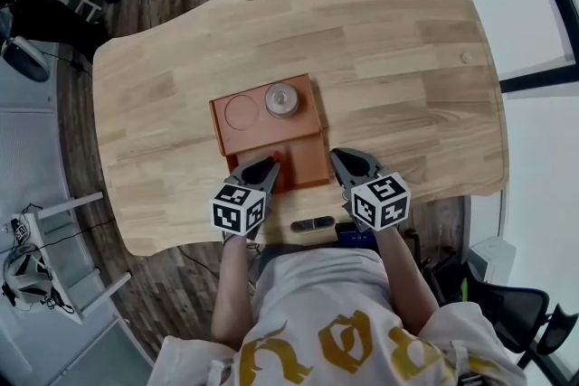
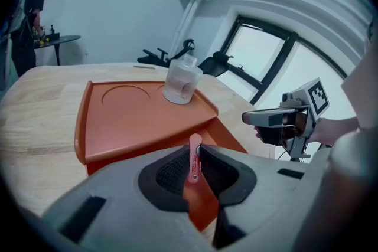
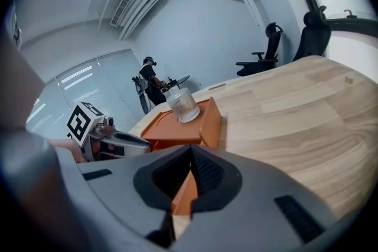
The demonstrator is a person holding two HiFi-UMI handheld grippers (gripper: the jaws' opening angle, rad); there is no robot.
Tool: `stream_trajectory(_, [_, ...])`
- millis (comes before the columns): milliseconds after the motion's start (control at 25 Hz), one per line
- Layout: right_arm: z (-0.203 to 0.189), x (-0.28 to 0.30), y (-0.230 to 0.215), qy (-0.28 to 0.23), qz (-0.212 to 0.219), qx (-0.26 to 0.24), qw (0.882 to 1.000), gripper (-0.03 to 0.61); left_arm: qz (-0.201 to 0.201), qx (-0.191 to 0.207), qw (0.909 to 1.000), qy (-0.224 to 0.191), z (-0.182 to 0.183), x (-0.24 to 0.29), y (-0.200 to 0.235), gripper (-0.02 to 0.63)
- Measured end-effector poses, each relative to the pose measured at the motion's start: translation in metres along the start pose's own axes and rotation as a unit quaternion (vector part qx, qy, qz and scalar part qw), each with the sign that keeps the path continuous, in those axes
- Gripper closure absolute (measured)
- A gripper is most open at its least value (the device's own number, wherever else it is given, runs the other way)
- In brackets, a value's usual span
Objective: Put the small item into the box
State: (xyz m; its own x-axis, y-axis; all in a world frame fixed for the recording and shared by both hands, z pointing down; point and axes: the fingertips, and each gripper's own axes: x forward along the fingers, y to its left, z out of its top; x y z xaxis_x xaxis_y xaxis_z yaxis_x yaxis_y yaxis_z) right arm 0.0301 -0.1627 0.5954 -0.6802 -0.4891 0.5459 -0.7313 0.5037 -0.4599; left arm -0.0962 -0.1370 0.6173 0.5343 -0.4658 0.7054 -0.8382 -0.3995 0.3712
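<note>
An orange box point(image 1: 237, 138) lies on the wooden table's point(image 1: 407, 68) middle, with a raised tray part and a lower open part point(image 1: 306, 160) nearest me. My left gripper point(image 1: 272, 164) is shut on a small flat pink item point(image 2: 194, 157), held upright between the jaws just over the box's point(image 2: 142, 118) near left edge. My right gripper point(image 1: 337, 158) sits at the box's near right corner, shut with nothing held; the orange box point(image 3: 184, 126) shows beyond its tips point(image 3: 190, 155). The left gripper point(image 2: 195, 153) faces the tray.
A clear lidded jar point(image 1: 282, 100) stands on the tray beside a round recess point(image 1: 242, 111); the jar point(image 2: 182, 83) also shows in the left gripper view and the jar point(image 3: 182, 104) in the right. A dark device point(image 1: 312, 223) lies at the table's front edge. A person point(image 3: 147, 77) stands far off.
</note>
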Motion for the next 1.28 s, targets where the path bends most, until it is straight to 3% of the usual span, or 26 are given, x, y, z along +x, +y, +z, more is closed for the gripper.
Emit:
stream_trajectory(720, [-0.011,0.004,-0.022,0.014,-0.014,0.022,1.000,0.567,-0.004,-0.030,0.9958,0.086,-0.027,0.039,0.008,0.555])
stream_trajectory(1280, [-0.023,0.005,-0.026,0.022,-0.022,0.039,0.999,0.567,-0.007,-0.046,0.9922,0.115,-0.034,0.047,0.012,0.555])
